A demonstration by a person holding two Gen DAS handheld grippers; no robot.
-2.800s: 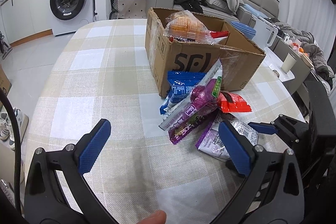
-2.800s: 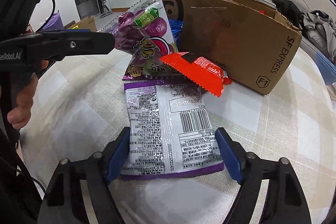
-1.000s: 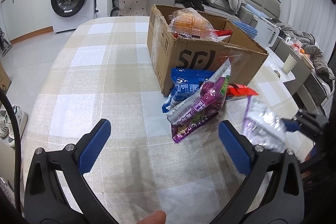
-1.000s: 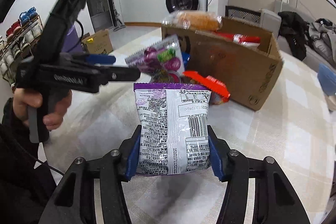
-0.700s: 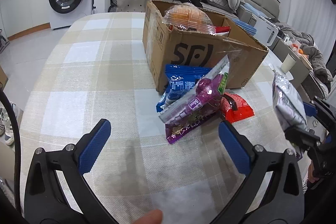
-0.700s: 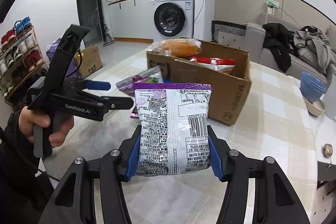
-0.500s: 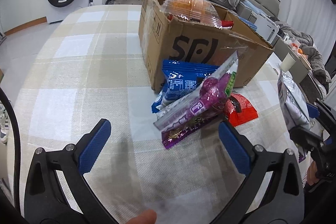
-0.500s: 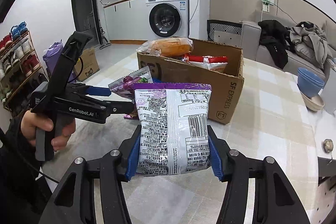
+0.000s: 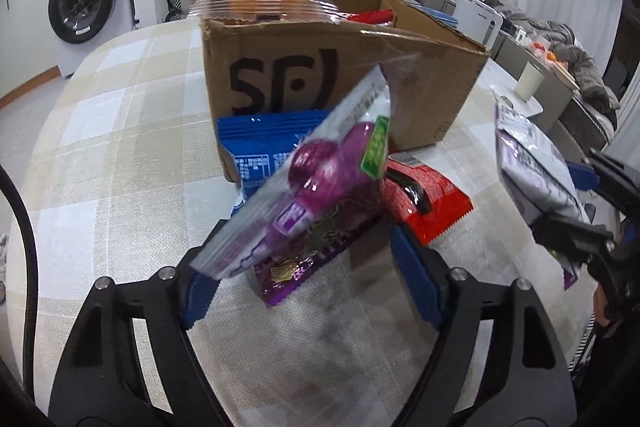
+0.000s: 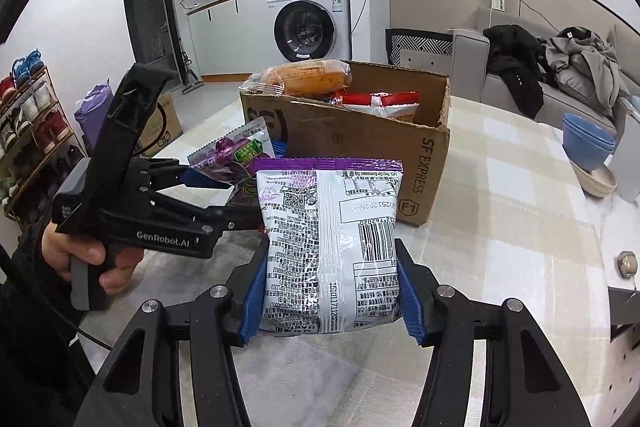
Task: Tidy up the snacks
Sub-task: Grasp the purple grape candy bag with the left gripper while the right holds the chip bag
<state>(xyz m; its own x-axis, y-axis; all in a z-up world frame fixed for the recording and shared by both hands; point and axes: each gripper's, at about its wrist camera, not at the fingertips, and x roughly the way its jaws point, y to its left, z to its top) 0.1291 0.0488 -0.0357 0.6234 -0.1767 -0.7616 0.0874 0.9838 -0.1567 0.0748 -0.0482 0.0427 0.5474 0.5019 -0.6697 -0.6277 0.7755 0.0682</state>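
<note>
My silver-and-purple snack bag point(image 10: 328, 251) upright with barcode facing me, grape-printed purple packet point(image 9: 320, 183) leaning tilted over a blue packet point(image 9: 260, 143), red packet point(image 9: 424, 195) flat beside them, all before my open cardboard box point(image 9: 420, 83) of snacks.

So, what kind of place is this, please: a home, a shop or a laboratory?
Most likely a home, an open living room joined to a kitchen corner. A washing machine stands under a counter with a sink, a sofa is piled with clothes, and a shoe rack stands by the wall.
</note>
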